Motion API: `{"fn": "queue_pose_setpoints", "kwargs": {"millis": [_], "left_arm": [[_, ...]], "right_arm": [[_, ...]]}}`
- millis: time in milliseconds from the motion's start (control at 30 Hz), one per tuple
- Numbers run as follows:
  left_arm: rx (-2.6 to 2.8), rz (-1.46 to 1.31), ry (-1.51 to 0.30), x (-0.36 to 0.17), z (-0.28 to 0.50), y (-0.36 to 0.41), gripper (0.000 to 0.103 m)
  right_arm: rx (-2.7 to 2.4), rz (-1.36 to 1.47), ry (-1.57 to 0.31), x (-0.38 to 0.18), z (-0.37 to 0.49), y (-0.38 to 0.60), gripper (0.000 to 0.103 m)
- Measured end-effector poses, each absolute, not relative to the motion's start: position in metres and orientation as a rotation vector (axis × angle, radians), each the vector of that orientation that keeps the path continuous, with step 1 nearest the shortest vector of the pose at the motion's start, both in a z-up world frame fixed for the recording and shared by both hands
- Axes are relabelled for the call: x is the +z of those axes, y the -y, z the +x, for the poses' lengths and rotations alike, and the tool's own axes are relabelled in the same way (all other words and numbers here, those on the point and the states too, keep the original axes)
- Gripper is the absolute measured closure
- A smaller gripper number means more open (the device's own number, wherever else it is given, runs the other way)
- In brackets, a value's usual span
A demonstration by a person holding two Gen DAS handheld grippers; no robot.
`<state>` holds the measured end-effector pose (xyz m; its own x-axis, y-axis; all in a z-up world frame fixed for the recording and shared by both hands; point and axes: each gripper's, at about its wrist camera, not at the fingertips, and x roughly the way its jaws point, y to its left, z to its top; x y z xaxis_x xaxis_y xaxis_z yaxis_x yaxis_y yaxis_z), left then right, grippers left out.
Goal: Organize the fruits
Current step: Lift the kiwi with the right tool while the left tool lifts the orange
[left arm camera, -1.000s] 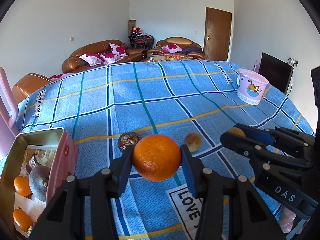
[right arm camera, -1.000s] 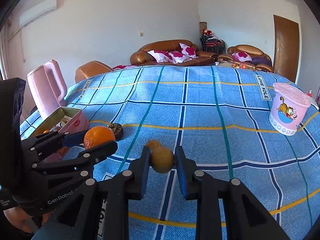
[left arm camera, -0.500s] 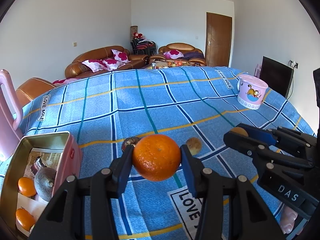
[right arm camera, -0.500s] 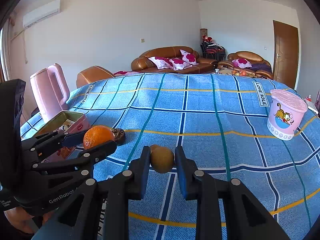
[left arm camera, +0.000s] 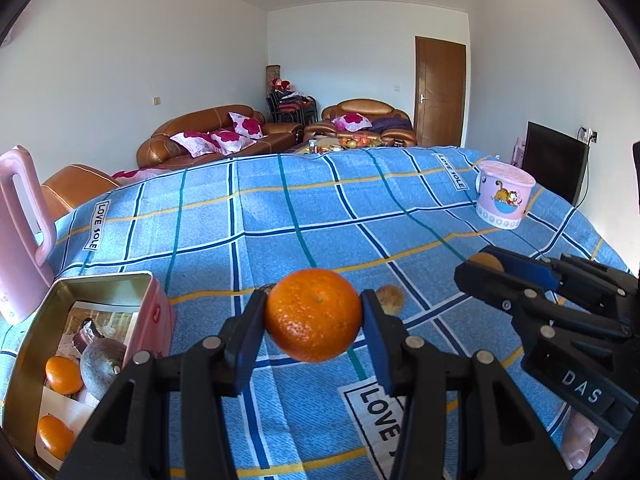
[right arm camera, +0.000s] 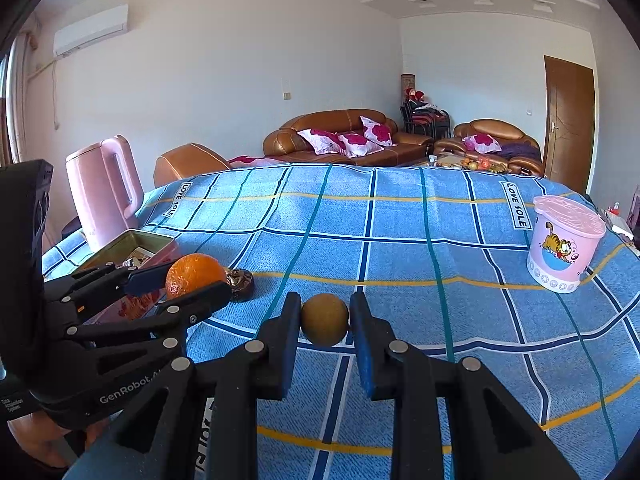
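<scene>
Centre frame, I have the orange (left arm camera: 313, 314) pinched in my left gripper (left arm camera: 313, 316) and a small brown fruit (right arm camera: 324, 319) pinched in my right gripper (right arm camera: 325, 320), both above the cloth (left arm camera: 280, 232). Carrying step; next I judge both go to the tin (left arm camera: 28, 344), lower left.

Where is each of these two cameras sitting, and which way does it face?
Left wrist: rides the left claw, facing across the blue bedspread; claw squeezes an orange, right claw beside it.
Right wrist: rides the right claw, same direction; claw squeezes a small brown fruit, left claw alongside.
Shared: orange, pink tin, cartoon tub, sofas.
</scene>
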<state>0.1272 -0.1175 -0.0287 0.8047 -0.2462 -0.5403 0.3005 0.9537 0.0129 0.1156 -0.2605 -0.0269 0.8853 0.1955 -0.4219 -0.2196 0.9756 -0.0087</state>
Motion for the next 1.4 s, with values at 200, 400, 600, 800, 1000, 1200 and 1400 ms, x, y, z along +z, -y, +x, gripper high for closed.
{"fn": "queue_pose_setpoints", "kwargs": {"millis": [200,400,600,800,1000,1200,1400], "left_arm": [[-0.286,0.096,-0.550,-0.027,0.124,0.115,0.054],[-0.276,0.088,-0.533,-0.025,0.121,0.112,0.054],[-0.267,0.084,-0.518,-0.023,0.119,0.111,0.054],[-0.247,0.079,-0.490,-0.021,0.114,0.107,0.054],[-0.211,0.073,-0.441,-0.017,0.105,0.103,0.054],[-0.188,0.076,-0.412,-0.014,0.098,0.100,0.054],[-0.177,0.065,-0.405,-0.014,0.091,0.091,0.054]], "right_arm": [[0.214,-0.061,-0.417,-0.026,0.113,0.260,0.076],[0.212,-0.065,-0.397,-0.025,0.109,0.259,0.076],[0.210,-0.069,-0.373,-0.023,0.105,0.258,0.076],[0.209,-0.074,-0.340,-0.022,0.099,0.258,0.076],[0.203,-0.077,-0.297,-0.019,0.092,0.259,0.076],[0.191,-0.097,-0.250,-0.017,0.083,0.256,0.076],[0.202,-0.107,-0.243,-0.017,0.079,0.250,0.076]]}}
